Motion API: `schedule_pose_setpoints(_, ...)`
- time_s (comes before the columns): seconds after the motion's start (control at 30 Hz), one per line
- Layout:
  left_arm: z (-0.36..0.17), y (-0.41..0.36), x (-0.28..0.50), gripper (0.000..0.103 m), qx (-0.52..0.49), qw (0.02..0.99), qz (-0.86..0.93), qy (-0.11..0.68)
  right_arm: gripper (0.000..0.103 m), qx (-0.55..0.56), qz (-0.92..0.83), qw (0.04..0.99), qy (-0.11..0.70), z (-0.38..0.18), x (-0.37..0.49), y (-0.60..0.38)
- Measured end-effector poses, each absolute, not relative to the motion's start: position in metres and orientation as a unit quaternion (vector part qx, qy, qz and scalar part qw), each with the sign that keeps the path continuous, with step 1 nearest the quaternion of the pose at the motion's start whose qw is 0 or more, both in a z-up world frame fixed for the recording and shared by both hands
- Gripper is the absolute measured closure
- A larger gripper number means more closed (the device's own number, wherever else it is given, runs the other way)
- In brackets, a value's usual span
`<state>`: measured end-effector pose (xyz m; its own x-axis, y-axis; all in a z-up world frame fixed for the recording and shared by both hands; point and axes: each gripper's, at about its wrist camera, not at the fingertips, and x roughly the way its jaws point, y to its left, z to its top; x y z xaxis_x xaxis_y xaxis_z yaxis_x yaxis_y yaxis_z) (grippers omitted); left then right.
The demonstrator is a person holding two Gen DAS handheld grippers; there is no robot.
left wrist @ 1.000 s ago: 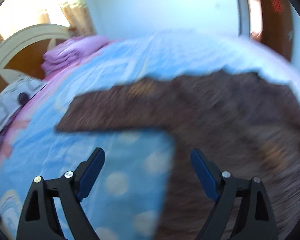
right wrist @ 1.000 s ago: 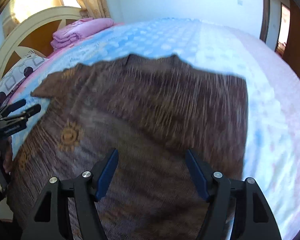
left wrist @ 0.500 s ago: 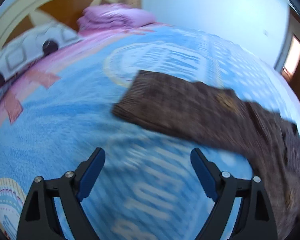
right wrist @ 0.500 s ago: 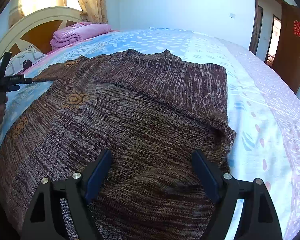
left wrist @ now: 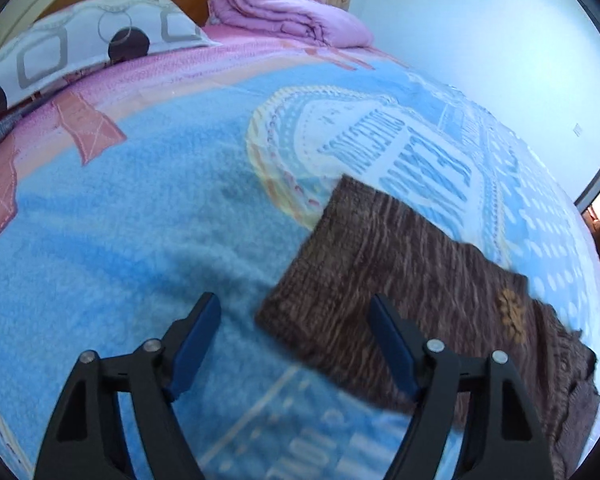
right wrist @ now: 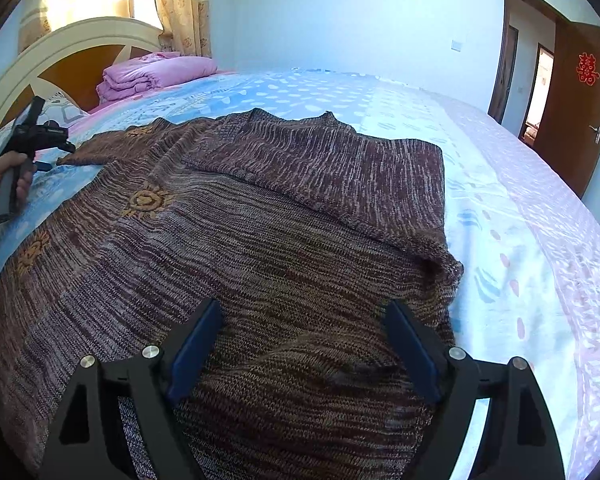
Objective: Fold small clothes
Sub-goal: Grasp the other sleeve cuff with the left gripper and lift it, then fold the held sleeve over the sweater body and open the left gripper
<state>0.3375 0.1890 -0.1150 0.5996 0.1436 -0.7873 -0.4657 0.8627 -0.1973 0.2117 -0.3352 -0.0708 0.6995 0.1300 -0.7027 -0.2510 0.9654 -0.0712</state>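
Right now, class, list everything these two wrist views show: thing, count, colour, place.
sweater: one, brown knit with orange suns, spread on bed, right sleeve folded across body
left sleeve: one, brown, lying out flat on blanket
blanket: one, blue and pink, covering bed
quilt: one, pink, folded by headboard
pillow: one, white with circles, at bed head
headboard: one, cream and brown
door: one, brown, ajar
left gripper: open, at sleeve cuff
right gripper: open, over hem
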Motion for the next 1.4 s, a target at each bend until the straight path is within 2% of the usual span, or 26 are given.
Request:
schedule_pose_setpoints(0.07,-0.116,0.186,0.344,0.027,-0.188,0.873,0.181,0.412,0.018,-0.081,0.103,0.919,0.372,-0.071,0.211,-0.335)
schedule_pose_setpoints(0.13,-0.115,0.184,0.347,0.047,-0.182,0.875,0.18,0.41,0.016,-0.086,0.097,0.92,0.369,-0.071,0.21,-0.333)
schedule_pose_setpoints(0.2,-0.114,0.182,0.351,0.074,-0.175,0.877,0.174,0.413,0.016,-0.09,0.093,0.921,0.367,-0.071,0.209,-0.332)
schedule_pose_setpoints(0.27,-0.113,0.183,0.355,0.089,-0.179,0.879,0.153,0.415,0.015,-0.089,0.092,0.922,0.365,-0.071,0.209,-0.333)
schedule_pose_setpoints(0.5,-0.102,0.193,0.353,0.097,-0.214,0.877,0.127,0.412,0.015,-0.089,0.092,0.923,0.364,-0.071,0.209,-0.334)
schedule_pose_setpoints(0.73,-0.074,0.19,0.35,0.097,-0.228,0.888,0.085,0.39,0.015,-0.09,0.09,0.924,0.361,-0.07,0.209,-0.334)
schedule_pose_setpoints(1.4,-0.013,0.088,0.355,0.097,-0.23,0.894,-0.031,0.382,0.015,-0.088,0.087,0.927,0.353,-0.069,0.205,-0.335)
